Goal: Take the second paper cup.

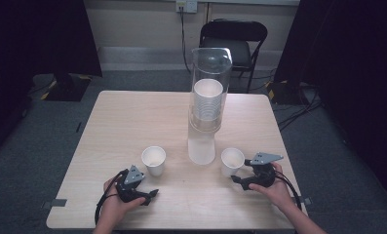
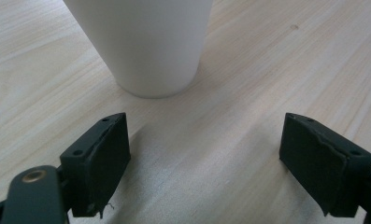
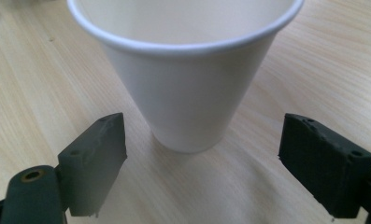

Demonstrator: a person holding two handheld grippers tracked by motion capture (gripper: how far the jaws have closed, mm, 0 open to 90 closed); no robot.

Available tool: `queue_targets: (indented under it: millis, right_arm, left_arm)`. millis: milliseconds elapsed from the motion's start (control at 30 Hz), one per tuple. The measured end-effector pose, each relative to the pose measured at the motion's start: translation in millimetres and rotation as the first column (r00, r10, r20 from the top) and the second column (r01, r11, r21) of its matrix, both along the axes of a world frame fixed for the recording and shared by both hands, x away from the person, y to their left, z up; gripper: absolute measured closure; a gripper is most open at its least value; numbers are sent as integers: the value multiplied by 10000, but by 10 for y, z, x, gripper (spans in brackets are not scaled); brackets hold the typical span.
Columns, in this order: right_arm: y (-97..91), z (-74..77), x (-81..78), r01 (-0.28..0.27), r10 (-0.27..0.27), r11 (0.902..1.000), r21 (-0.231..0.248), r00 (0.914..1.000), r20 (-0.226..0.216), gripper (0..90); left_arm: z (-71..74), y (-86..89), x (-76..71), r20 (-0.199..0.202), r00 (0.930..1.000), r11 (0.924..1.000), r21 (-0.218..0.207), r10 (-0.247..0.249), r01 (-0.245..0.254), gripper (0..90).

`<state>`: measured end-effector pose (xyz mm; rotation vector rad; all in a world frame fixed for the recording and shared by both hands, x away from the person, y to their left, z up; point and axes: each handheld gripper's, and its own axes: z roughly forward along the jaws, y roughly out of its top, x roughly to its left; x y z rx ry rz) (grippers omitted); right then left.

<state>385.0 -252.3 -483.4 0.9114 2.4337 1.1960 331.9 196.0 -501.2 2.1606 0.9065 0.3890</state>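
Observation:
Two white paper cups stand upright on the wooden table [image 1: 132,122]. The left cup [image 1: 153,160] [image 2: 146,42] sits just beyond my left gripper [image 1: 152,194] [image 2: 206,161], whose jaws stand wide open and apart from it. The right cup [image 1: 232,161] [image 3: 188,79] stands just ahead of my right gripper [image 1: 236,179] [image 3: 202,163], also open, its jaws short of the cup's base. Between the cups rises a clear tall dispenser [image 1: 209,97] holding a stack of several white cups [image 1: 208,100].
A black folding chair [image 1: 235,44] stands behind the table's far edge. Cables [image 1: 298,112] lie on the grey floor at the right. Dark curtains hang on both sides.

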Motion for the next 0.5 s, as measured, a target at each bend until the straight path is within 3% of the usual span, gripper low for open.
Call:
queue_targets:
  millis: [233, 333, 500]
  right_arm:
    - [-138, -8, -67, -20, 20, 10000, 8, 10000, -4, 145]
    - [-233, -32, -96, 125, -127, 9995, -289, 9999, -61, 147]
    - [-354, -31, -138, 76, -81, 9993, -375, 9999, -117, 146]
  left_arm:
    - [0, 0, 0, -1, 10000, 10000, -5, 3, -3, 158]
    - [0, 0, 0, 1, 10000, 10000, 2, 0, 0, 158]
    - [0, 0, 0, 2, 10000, 10000, 4, -1, 1, 158]
